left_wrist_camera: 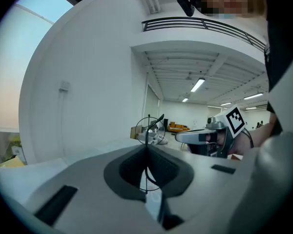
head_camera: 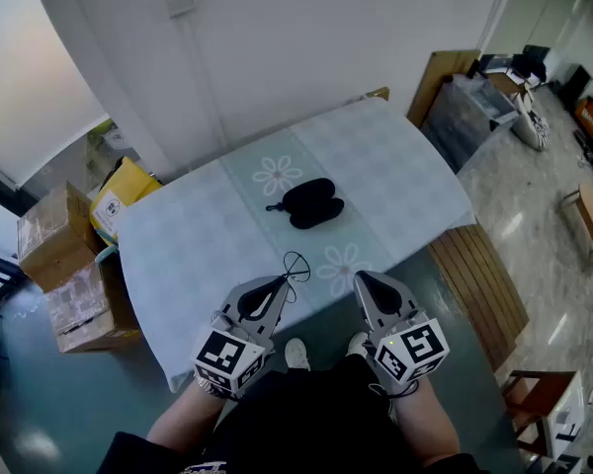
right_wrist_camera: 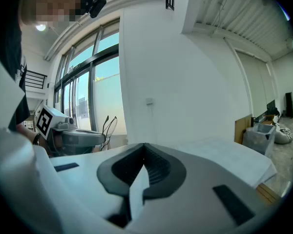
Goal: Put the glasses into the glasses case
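Plainly, the left tool (head_camera: pixel 280 283) pinches thin, round, black-wire glasses (head_camera: pixel 296 266).

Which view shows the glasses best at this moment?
The left gripper view: the glasses stand close up, clamped between the left gripper's shut jaws. The head view shows them only as thin wire at that gripper's tip; the right gripper view shows them small, off to its left.
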A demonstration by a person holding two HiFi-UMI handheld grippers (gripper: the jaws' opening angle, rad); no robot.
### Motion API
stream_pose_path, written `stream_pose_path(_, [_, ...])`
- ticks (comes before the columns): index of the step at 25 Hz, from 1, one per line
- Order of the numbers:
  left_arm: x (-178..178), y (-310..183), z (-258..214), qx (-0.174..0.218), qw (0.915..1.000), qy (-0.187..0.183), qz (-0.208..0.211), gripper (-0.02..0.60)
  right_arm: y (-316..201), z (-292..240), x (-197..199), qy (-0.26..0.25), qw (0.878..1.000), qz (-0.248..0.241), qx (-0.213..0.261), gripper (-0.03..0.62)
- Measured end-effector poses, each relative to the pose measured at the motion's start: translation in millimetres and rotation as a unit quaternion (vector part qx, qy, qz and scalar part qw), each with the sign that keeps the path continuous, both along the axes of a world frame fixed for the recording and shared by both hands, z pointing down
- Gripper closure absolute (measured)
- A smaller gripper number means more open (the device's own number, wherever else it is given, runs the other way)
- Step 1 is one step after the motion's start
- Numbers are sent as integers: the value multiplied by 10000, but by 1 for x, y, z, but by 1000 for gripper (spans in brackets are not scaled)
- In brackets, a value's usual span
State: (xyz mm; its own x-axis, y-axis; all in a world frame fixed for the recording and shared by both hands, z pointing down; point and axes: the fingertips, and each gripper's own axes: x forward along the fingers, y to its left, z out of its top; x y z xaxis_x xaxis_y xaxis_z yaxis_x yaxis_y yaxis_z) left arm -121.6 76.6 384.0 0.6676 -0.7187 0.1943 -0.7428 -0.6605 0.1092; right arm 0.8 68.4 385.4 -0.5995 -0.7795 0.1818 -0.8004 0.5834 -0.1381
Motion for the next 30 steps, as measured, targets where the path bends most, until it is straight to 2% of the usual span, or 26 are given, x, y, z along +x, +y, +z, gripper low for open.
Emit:
stream_pose_path(12, [-3,1,2,-31,10000,78,9,552,1,-1,-3,-77,10000,-2,43,571])
stream_pose_path(30, [-4,0,-2,-20,9998,188,35,552,-4,-21,5,72,9994,77,321,571])
